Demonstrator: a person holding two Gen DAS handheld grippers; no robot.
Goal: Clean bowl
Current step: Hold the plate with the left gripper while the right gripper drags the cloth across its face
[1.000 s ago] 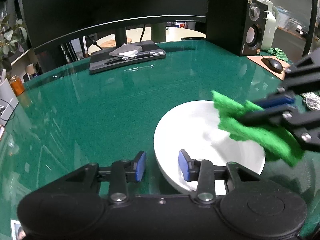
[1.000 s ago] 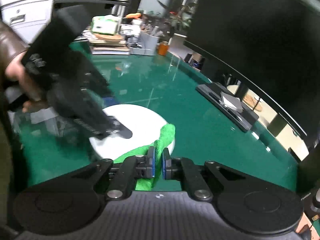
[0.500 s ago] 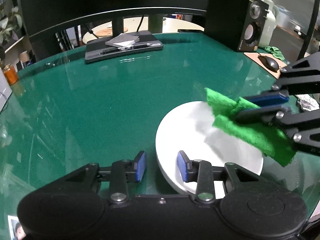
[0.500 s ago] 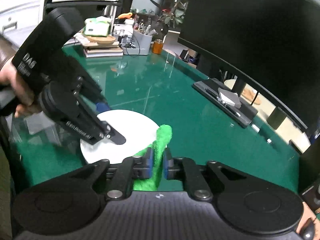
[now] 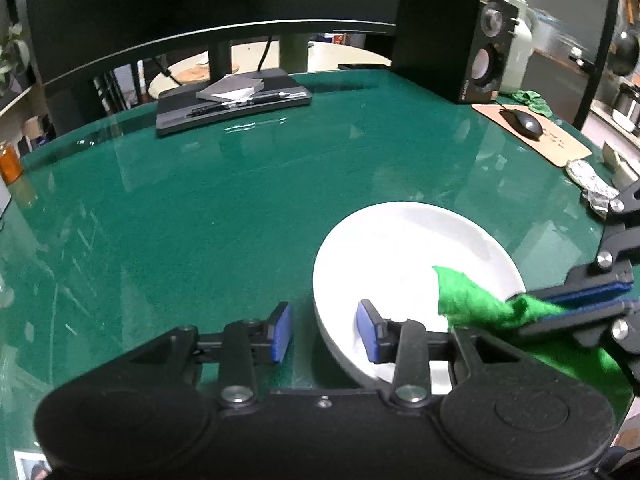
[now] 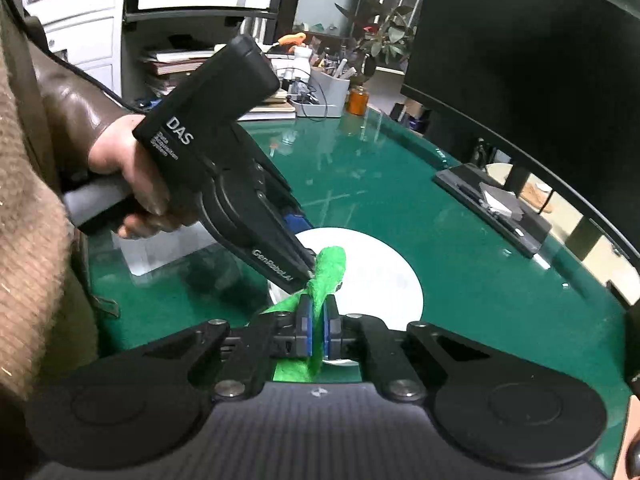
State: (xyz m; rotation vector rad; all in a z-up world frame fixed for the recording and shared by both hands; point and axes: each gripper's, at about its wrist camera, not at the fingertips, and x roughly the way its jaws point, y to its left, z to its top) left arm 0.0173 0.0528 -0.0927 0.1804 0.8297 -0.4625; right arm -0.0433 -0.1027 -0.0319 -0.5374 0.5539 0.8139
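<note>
The white bowl (image 5: 404, 256) is sat on the green table (image 5: 200, 208), lower right of centre in the left wrist view. Its near rim is straddled by the left gripper (image 5: 325, 332), fingers spread apart, one blue pad inside the bowl and one outside; whether the rim is actually touched can't be told. A green cloth (image 6: 326, 276) is pinched tight between the closed fingers of the right gripper (image 6: 316, 330), and its free end is draped onto the bowl's lower right inside. A monitor stand (image 5: 232, 100) is seen upper left of centre, a mouse (image 5: 524, 122) upper right.
</note>
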